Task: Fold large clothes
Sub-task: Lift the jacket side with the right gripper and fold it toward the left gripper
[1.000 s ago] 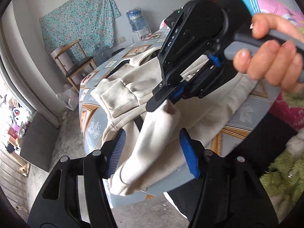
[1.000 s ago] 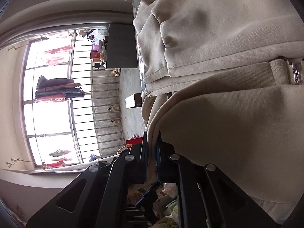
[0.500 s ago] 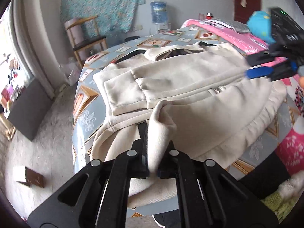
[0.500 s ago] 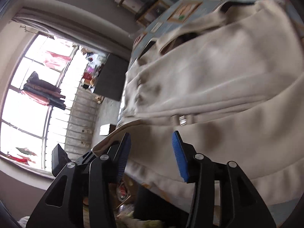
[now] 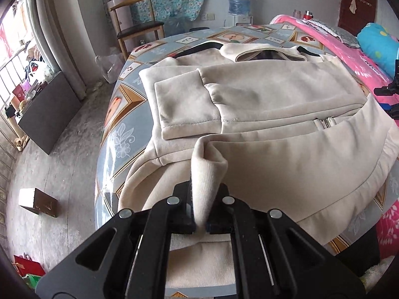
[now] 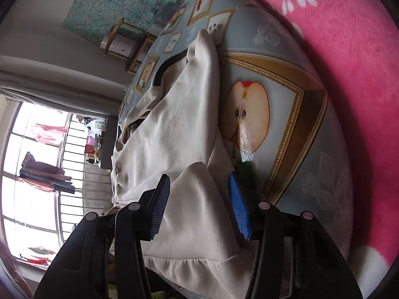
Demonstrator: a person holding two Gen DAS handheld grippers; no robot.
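Round table (image 5: 117, 114) with the fruit-print cloth is filling mid-frame in the left wrist view, and the cream zip jacket (image 5: 274, 104) is lying across it, long axis running left to right, hem hanging off the near edge. Left gripper (image 5: 199, 214) is sitting at bottom centre, fingers clamped on a fold of the jacket's hem. Right gripper (image 6: 199, 206) is hovering over the opposite hem corner, bottom centre of its view, blue pads apart, cloth between them but not being pinched. Right looks nearer the next grab.
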